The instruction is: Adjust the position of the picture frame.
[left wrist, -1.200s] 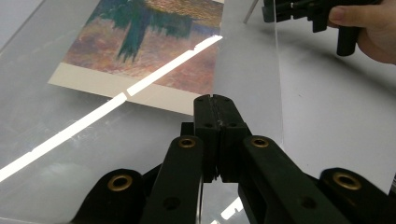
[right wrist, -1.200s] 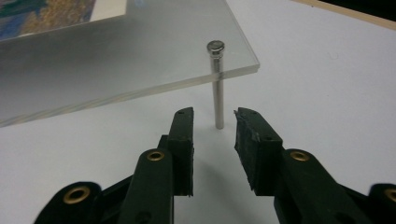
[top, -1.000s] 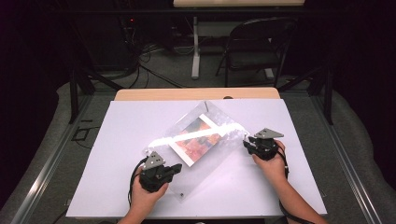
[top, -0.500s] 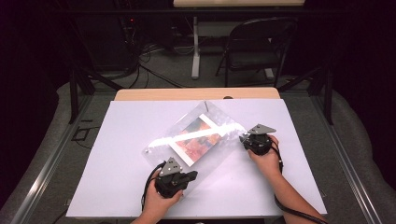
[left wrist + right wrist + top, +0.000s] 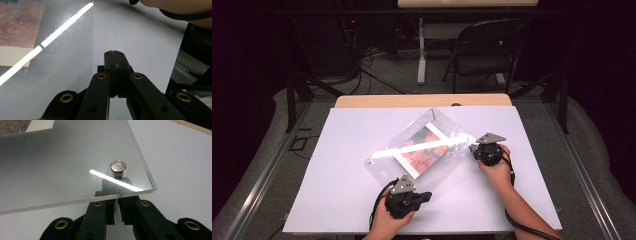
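Both grippers (left (image 5: 428,196) — right (image 5: 472,148)) shut.

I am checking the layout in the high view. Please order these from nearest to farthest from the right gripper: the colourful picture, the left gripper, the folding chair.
From the right gripper:
1. Colourful picture, under the clear sheet, just to its left.
2. Left gripper, near the table's front edge.
3. Folding chair, on the floor beyond the table.

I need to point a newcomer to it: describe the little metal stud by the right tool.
Start at the clear acrylic sheet lying aslant on the white table. At its corner beside the right tool stands the metal stud: a short, shiny silver cylinder.
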The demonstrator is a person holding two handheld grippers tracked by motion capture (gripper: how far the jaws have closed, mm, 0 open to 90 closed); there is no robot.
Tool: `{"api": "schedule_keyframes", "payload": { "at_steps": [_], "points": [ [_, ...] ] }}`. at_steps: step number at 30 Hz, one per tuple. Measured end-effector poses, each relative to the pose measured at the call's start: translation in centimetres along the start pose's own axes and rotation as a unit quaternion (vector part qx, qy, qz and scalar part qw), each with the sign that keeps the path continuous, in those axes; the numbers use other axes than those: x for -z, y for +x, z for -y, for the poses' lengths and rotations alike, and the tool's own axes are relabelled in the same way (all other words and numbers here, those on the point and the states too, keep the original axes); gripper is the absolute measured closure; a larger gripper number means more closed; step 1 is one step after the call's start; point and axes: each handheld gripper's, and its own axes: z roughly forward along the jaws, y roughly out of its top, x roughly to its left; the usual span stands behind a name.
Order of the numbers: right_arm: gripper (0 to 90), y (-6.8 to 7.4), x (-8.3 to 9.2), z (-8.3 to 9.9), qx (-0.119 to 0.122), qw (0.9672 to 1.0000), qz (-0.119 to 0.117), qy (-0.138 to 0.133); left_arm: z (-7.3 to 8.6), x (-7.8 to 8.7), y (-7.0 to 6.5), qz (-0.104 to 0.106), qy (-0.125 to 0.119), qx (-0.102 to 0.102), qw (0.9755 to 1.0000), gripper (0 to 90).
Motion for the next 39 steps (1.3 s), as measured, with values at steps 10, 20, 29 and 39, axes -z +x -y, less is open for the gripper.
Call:
{"api": "schedule_keyframes", "payload": {
  "at_steps": [10, 20, 29, 39],
  "points": [
    [84.0, 0.4, 1.2, -0.2, 0.002, 1.0000, -0.003, -0.003, 0.6, -0.8, -0.1, -0.011, 0.031, -0.003, 0.9995, 90.0],
    [83.8, 0.6, 2.0, -0.4, -0.003, 1.0000, -0.006, -0.003, 0.9, -1.3, -0.5, -0.024, 0.057, -0.019, 0.9979, 88.5],
    [83.8, 0.8, 2.2, -0.4, -0.006, 1.0000, -0.007, -0.001, 1.0, -1.5, -0.7, -0.043, 0.074, -0.024, 0.9961, 90.0],
    [83.7, 0.9, 2.5, -0.4, -0.007, 0.9999, -0.008, 0.000, 1.0, -1.2, -0.5, -0.041, 0.069, -0.018, 0.9966, 90.0]
  ]
}}
